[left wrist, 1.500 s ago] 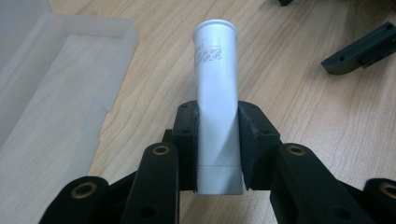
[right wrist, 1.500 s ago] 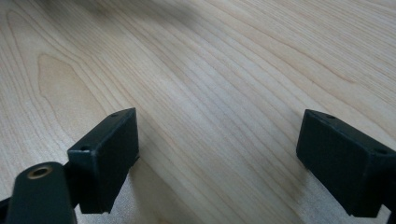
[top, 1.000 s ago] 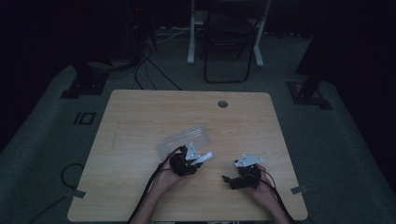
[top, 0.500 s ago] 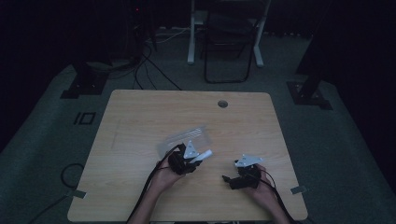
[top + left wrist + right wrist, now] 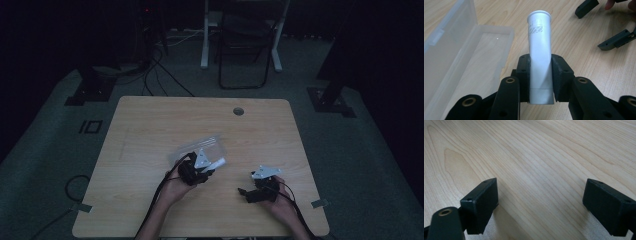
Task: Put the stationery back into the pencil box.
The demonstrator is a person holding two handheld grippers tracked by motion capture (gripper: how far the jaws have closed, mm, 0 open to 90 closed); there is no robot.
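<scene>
My left gripper (image 5: 540, 65) is shut on a white tube (image 5: 539, 42), which points away from the camera with its rimmed end far out. In the high view this gripper (image 5: 206, 168) sits left of the table's middle, and the tube (image 5: 217, 163) sticks out to the right. An open clear plastic box (image 5: 461, 65) lies just left of the tube, and its lid stands up; from above the box (image 5: 202, 146) is right behind the gripper. My right gripper (image 5: 541, 205) stands open, nothing between its jaws, low over the wood near the front edge (image 5: 248, 192).
The wooden table (image 5: 150, 125) has a round cable hole (image 5: 238, 111) at the back right. Beyond the table are a dark folding chair (image 5: 245, 45), cables on the floor (image 5: 160, 65) and stand feet. The right gripper's black jaws (image 5: 614, 42) lie beyond the tube.
The left gripper has edged slightly toward the box, the tube still in it. The right gripper has stayed where it was.
</scene>
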